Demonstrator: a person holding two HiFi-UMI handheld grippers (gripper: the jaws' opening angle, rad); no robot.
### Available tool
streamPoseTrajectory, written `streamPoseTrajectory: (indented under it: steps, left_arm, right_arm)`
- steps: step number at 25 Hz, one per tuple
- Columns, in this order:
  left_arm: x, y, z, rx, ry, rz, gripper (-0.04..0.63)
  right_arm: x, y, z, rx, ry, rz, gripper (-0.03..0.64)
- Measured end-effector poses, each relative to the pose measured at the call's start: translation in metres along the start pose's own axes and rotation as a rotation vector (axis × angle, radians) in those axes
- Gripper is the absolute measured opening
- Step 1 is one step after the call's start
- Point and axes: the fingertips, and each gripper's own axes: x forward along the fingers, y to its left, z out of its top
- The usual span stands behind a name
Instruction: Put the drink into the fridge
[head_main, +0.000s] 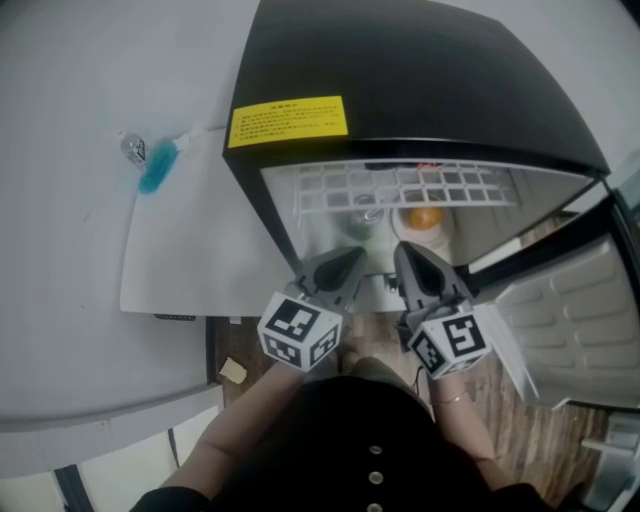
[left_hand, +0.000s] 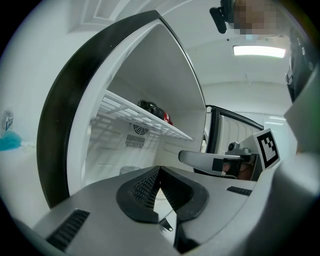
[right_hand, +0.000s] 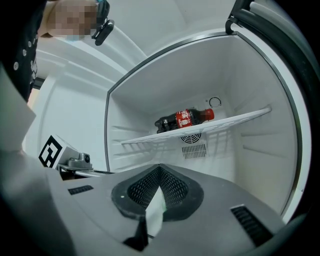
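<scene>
1. Head view: a small black fridge (head_main: 420, 80) stands w/ its door (head_main: 575, 320) swung open to the right. A yellow sticker (head_main: 288, 121) is on top of the fridge.
2. L hand-held gripper (head_main: 345, 265) & R hand-held gripper (head_main: 412, 262) are side by side just in front of the open fridge. Their tips point in. They are near each other but not touching.
3. Left gripper view: the L hand-held gripper has its jaws pressed together, w/ nothing btw them.
4. Right gripper view: the R hand-held gripper is pressed together too, and it holds nothing.
5. The drink bottle (right_hand: 185, 119) is dark w/ a red label. It lies on its side on the white wire shelf (right_hand: 235, 120), high up in the fridge & close to the back wall. It is well apart from both hand-held grippers.
6. A round fan grille (right_hand: 191, 137) is on the back wall, just under the shelf.
7. A blue brush (head_main: 157, 166) is on the white surface left of the fridge. Can't tell if that is a wall or a bench.
8. The wood floor (head_main: 520, 420) shows below the open door.
</scene>
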Motion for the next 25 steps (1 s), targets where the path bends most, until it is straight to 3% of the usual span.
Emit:
streamPoseTrajectory:
  steps: [25]
  left_arm:
    - [-0.006,-0.003,-0.006,0.017,0.007,0.019,0.006]
  right_arm:
    - [0.0,0.009,-0.012,-0.05,0.059,0.01,0.006]
